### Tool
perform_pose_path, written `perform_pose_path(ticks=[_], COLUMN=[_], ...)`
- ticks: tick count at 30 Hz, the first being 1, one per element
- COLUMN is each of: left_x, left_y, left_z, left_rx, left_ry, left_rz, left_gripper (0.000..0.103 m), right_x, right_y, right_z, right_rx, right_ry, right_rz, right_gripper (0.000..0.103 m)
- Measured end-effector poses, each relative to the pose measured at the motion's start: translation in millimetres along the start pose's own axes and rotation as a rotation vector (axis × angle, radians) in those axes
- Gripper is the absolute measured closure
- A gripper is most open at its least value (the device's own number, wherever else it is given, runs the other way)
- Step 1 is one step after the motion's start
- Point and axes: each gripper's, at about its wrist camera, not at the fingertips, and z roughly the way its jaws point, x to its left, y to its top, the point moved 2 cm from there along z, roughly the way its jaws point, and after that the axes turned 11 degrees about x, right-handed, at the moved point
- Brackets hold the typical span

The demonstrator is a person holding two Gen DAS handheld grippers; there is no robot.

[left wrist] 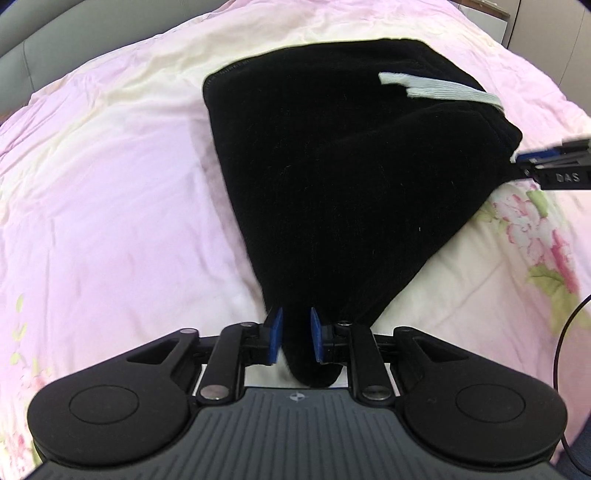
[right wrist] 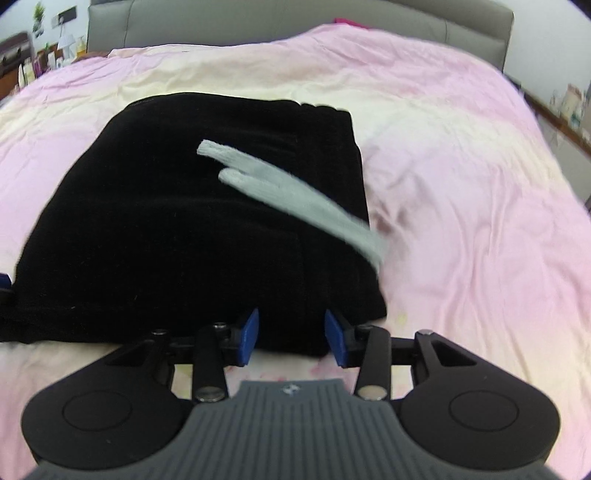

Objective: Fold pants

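Observation:
Black pants [left wrist: 332, 166] lie folded on a pink bedspread, with pale grey drawstrings [left wrist: 443, 90] on top. My left gripper [left wrist: 295, 332] is shut on a corner of the pants, and the cloth fills the gap between its blue pads [left wrist: 275, 336]. In the right wrist view the pants [right wrist: 184, 240] spread ahead, with the drawstrings [right wrist: 288, 188] trailing to the right. My right gripper [right wrist: 291, 336] holds the near edge of the pants between its blue pads [right wrist: 336, 336]. The right gripper also shows at the right edge of the left wrist view [left wrist: 546, 162], at the pants' corner.
The pink floral bedspread [left wrist: 110, 203] covers the bed all around the pants. A grey headboard [right wrist: 295, 22] stands at the far end. Shelves with small items [right wrist: 48, 55] stand at the far left. A black cable [left wrist: 565, 350] hangs at the right.

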Motion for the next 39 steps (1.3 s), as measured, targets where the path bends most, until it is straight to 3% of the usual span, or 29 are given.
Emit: perform_pose_path(ticks=[3,7,8,13,16,24,26,31,39], left_x=[18,56,64,82,87,94,95,100,103], left_y=[3,23,31,77,99,128,129,129,135], left_z=[-17,-39,-43,-37,-15,30,39,58,76], left_rx=[-0.022,-0.115,-0.137,-0.161,-0.120,-0.058,-0.044,-0.047,-0.026], left_ry=[-0.049,-0.196,-0.231,-0.353,-0.367,-0.358,-0.367,-0.396,-0.462], left_rz=[-0.036,-0.195,-0.235,-0.295,-0.315,-0.289,-0.283,-0.283,-0.286], left_gripper=[0.072,0.044,0.042,0.028,0.028,0.028,0.028,0.022,0.018], right_x=[-25,-64,-72,-102,-112,-125,-132,-141,-141], right_y=[-11,-14,-10,21,46,92,96,93,98], right_z=[-14,-32,-36,-41,-23,38,55,86,109], right_rx=[-0.004,-0.029,-0.033,-0.037,0.011,0.103,0.123,0.146,0.196], right_ry=[0.108,0.251,0.273,0.372,0.446,0.470,0.505,0.691,0.752], right_rz=[0.141,0.300,0.322,0.398,0.417,0.411,0.430,0.490,0.466], right_gripper=[0.060,0.038,0.032,0.029,0.029,0.027,0.027,0.028,0.023])
